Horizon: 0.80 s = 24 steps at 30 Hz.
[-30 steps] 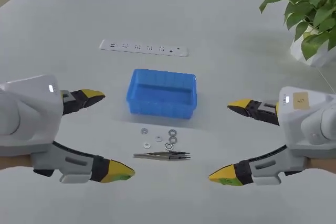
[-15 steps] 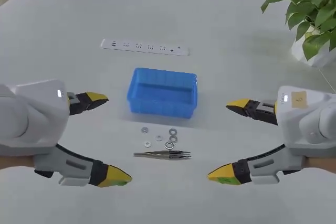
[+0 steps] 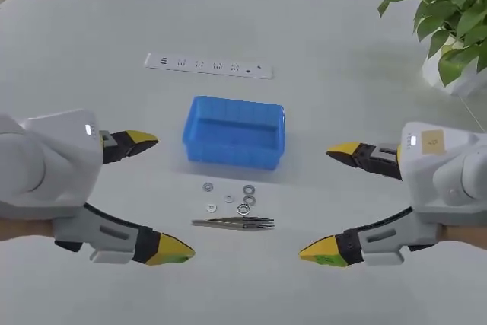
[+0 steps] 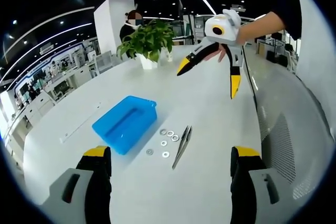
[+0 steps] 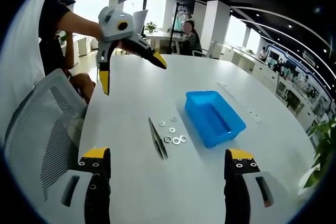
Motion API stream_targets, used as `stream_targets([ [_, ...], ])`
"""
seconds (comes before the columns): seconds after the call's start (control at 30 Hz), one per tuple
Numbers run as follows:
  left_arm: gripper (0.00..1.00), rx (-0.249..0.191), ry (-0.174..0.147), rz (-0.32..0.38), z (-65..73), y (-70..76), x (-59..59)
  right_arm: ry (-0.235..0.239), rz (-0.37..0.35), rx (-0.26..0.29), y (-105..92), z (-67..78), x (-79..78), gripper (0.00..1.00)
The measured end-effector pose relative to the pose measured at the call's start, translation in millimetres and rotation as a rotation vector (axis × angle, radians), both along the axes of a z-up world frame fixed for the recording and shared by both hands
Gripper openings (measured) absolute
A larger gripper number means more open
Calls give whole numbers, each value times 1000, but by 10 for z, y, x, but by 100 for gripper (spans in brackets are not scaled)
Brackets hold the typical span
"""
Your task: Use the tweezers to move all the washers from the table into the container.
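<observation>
- Progress: nil. 6 washers (image 3: 228,199) lie loose on the table (image 3: 342,58), just in front of the blue container (image 3: 234,132), which looks empty.
- Tweezers (image 3: 232,223) lie flat just beside the washers, untouched; tip gap too small to tell.
- Left gripper (image 3: 169,195) and right gripper (image 3: 318,201) hover either side, jaws spread wide, holding nothing.
- Outstanding: take up tweezers, transfer all 6.

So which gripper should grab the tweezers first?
Probably left, just barely. The left gripper and right gripper are both open, flanking the tweezers, but the left's near jaw tip looks slightly closer.
</observation>
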State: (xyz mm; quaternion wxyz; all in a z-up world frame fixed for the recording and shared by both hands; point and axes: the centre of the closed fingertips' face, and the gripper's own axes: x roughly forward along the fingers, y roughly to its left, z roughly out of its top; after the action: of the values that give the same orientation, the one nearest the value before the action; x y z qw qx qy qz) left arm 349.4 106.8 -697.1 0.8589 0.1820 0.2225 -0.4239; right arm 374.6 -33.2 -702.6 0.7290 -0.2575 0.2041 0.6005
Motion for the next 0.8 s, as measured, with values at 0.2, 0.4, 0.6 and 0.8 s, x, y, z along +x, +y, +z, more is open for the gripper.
stream_targets([
  [0.2,100,5,14,21,-76,85,44,6,7,-5,33,-38,14,90],
  [0.4,100,19,43,36,-230,121,79,42,24,-52,65,-204,14,85],
  [0.6,100,32,81,17,-405,88,93,69,44,-82,124,-342,24,77],
  [0.8,100,74,103,-6,-577,74,126,108,57,-105,163,-490,34,73],
])
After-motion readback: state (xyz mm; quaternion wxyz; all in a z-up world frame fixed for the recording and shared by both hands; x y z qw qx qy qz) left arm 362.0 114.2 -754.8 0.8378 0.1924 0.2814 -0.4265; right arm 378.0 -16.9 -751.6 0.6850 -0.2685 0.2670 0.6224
